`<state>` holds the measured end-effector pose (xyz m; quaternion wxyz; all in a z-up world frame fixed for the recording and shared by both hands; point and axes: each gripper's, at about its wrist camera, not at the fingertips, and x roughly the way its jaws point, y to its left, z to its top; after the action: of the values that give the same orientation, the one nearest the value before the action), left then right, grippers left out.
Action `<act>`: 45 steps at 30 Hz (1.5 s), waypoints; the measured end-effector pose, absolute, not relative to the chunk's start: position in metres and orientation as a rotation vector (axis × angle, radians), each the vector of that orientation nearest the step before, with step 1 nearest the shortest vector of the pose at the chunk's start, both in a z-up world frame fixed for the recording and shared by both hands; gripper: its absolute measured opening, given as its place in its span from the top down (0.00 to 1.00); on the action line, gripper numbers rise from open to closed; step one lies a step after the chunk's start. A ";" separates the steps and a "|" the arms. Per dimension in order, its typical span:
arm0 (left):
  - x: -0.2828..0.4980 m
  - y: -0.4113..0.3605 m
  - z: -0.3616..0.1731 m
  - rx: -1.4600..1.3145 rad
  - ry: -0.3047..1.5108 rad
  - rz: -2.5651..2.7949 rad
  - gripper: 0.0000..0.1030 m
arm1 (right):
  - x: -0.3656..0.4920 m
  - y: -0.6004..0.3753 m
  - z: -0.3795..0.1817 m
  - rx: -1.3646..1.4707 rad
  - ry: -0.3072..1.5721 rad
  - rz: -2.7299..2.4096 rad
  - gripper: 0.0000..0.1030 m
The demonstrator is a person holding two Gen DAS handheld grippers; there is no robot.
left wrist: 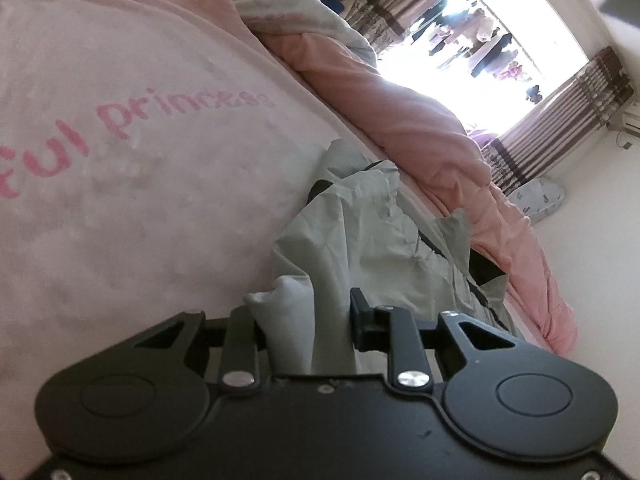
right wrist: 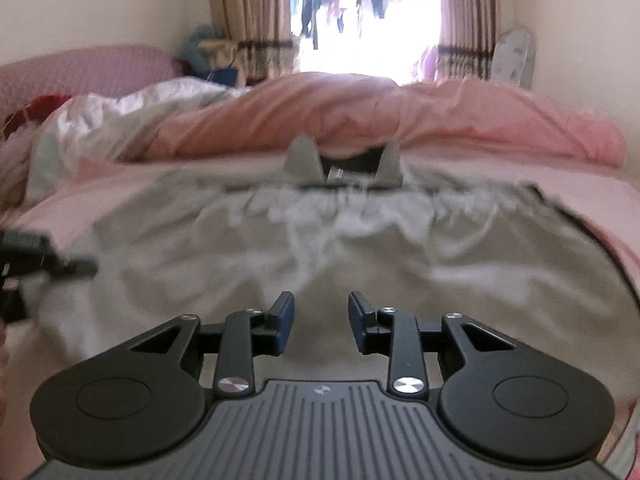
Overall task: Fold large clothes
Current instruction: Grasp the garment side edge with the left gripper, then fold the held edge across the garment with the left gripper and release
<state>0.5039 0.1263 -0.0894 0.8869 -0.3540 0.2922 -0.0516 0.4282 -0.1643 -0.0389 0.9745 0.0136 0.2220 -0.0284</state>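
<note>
Pale grey jacket spread on the pink bed; left gripper pinches a thin fold at its near left edge, which may slip free; right gripper hovers near, fingers apart, empty.

Bright daylight floods in through the window at twelve o'clock, striped curtains hanging either side. Pale walls all round. A pink bed fills the room, its pink quilt bunched across the far edge, pink headboard at ten o'clock.
</note>
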 end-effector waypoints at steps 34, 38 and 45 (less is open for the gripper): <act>0.509 0.116 -0.080 -0.645 0.610 -0.119 0.86 | 0.405 -0.178 -0.073 0.069 0.529 -0.085 0.64; 0.507 0.112 -0.060 -0.690 0.579 -0.176 0.91 | 0.404 -0.179 -0.076 0.071 0.511 -0.074 0.63; 0.498 0.051 -0.009 -0.611 0.505 -0.315 0.96 | 0.388 -0.222 -0.053 0.252 0.524 -0.039 0.63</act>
<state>0.4983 0.0509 -0.0089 0.9103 -0.2965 0.2450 -0.1529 0.3875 -0.2222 -0.0532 0.9579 0.1241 0.2581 -0.0192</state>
